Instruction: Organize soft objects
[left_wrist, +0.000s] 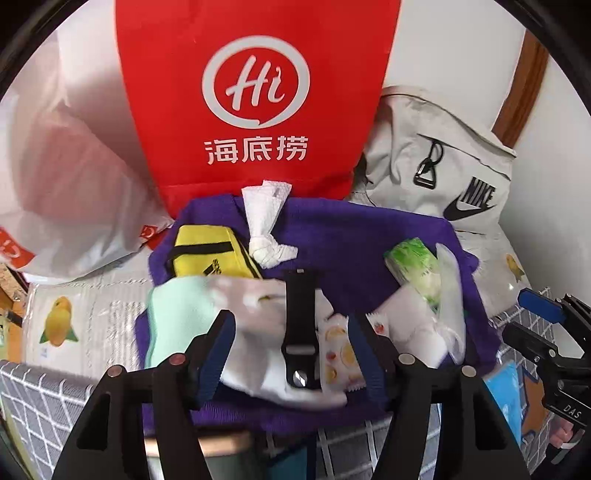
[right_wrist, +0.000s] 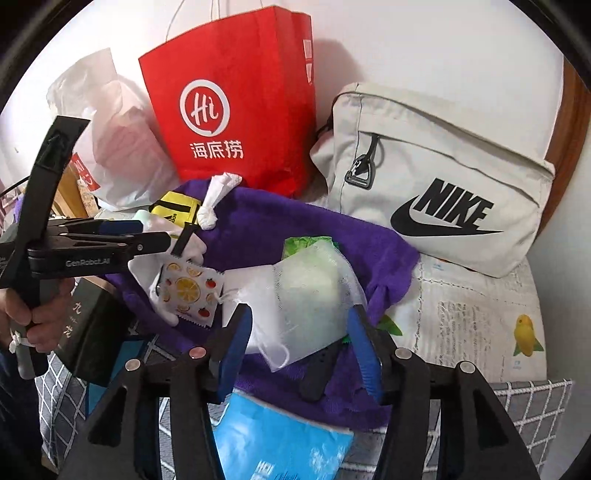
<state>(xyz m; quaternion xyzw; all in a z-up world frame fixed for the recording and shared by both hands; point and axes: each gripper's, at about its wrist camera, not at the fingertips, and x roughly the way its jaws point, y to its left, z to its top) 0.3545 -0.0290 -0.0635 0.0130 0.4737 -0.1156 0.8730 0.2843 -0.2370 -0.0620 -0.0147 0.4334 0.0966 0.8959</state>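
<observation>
Both my left tongs (left_wrist: 291, 354) and right tongs (right_wrist: 299, 347) gape empty over the purple cloth (right_wrist: 280, 221), where the white pouch (right_wrist: 306, 295) lies limp and light, best pinched at its middle.

White wall (right_wrist: 443, 44), brown wooden trim (left_wrist: 524, 88)

2 close, downward views, shared purple cloth (left_wrist: 369, 236)

Black tool (left_wrist: 290, 349) frames — blue ribbed pads (left_wrist: 218, 354), silver screws (white lettering).
</observation>
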